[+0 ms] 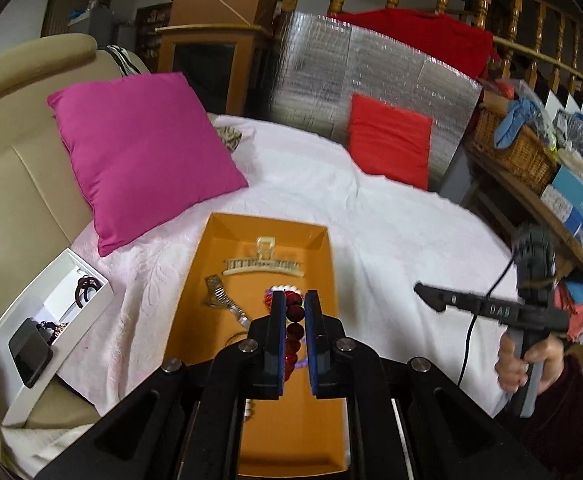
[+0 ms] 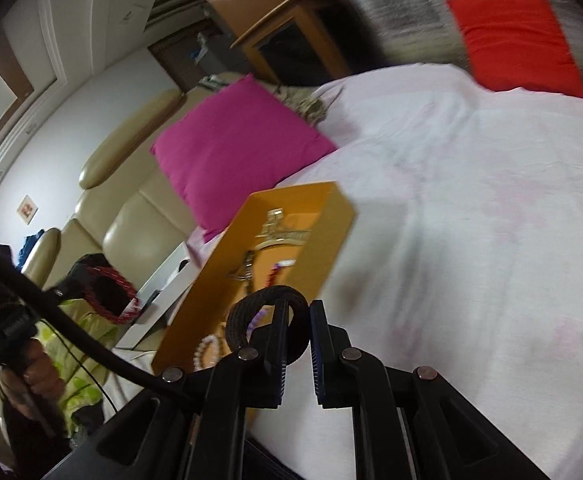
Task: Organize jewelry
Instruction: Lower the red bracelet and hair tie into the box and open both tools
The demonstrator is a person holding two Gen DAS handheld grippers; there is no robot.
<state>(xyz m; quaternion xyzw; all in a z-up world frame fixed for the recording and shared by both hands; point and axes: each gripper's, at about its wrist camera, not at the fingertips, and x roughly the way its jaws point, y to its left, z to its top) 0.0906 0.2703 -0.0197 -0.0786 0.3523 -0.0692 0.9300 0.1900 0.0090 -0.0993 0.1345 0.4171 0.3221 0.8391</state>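
Two hand-held grippers clamped: left hand-held gripper [image 1: 294, 312] on red bead bracelet [image 1: 294, 330], right hand-held gripper [image 2: 297, 312], marked "DA5", on dark braided ring [image 2: 267, 316].

White-covered bed [image 1: 371, 216], magenta cushion [image 1: 139, 152], red cushion [image 1: 389, 146], beige padded headboard [image 1: 15, 172], wooden balustrade [image 1: 511, 12].

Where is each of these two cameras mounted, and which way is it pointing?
Left wrist: sits on the left gripper, looking down over its fingers, shut on red beads, at the orange tray; the other hand shows at right.
Right wrist: sits on the right gripper, shut on a black hair tie, tilted toward the bed; the other hand shows at left.
Shared: tray, pink pillow, red pillow.
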